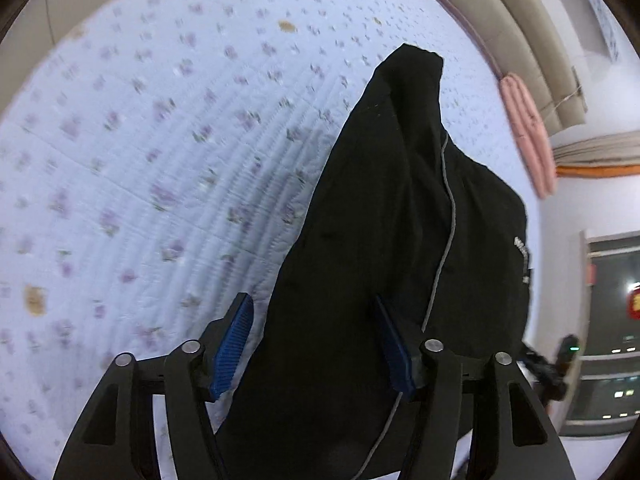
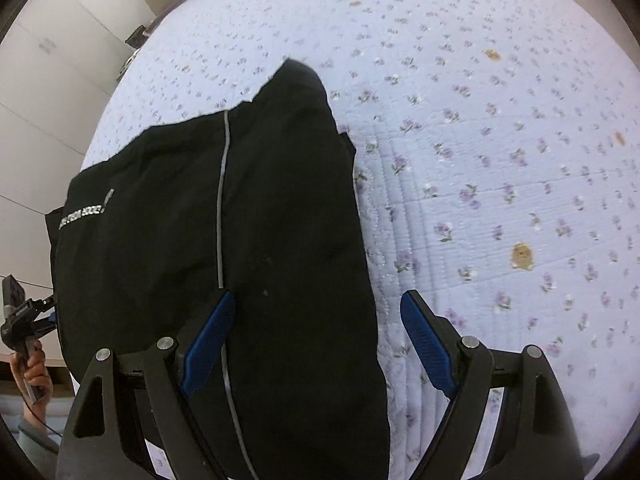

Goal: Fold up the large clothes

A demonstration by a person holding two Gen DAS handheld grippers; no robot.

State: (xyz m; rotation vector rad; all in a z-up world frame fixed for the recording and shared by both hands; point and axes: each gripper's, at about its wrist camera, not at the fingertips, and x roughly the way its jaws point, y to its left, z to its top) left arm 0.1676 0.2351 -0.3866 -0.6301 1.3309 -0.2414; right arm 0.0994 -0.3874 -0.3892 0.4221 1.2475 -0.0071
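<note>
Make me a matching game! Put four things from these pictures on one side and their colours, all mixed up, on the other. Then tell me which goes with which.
Things:
1. big garment
2. bed cover
3. pads on the left tongs
4. rolled bundle by the bed's edge

Colours:
A. pink
B. black with a thin grey stripe
C. blue
D. pale blue with little purple flowers

Pairs: 1-B, 2-D, 3-C, 4-A
</note>
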